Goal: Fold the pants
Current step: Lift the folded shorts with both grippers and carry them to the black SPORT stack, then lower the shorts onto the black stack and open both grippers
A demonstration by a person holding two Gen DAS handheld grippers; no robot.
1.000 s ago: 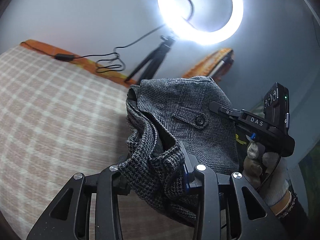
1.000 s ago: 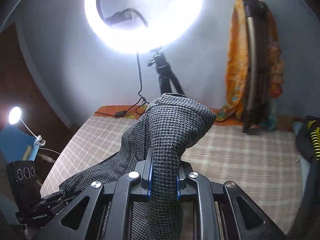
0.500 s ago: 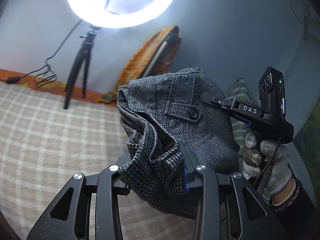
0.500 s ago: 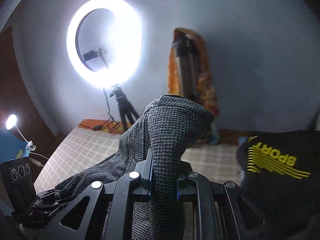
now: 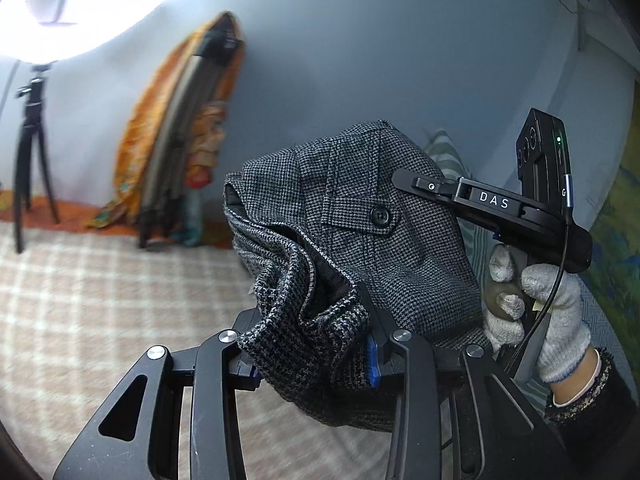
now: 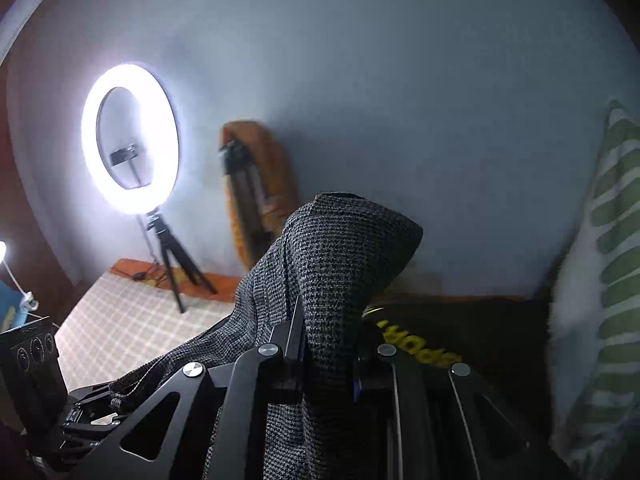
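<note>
Left wrist: pants (image 5: pixel 360 240) between tongs (image 5: pixel 308 344).

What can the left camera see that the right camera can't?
Only the left view shows the button on the pants and the gloved hand holding the right claw's handle.

Only the right view shows the whole ring light, the black shirt with yellow letters and the little lamp at the left edge.

Both show the grey pants pinched in a claw, left claw and right claw, plus the checked bed, the blue wall, the tripod and the orange cloth.
</note>
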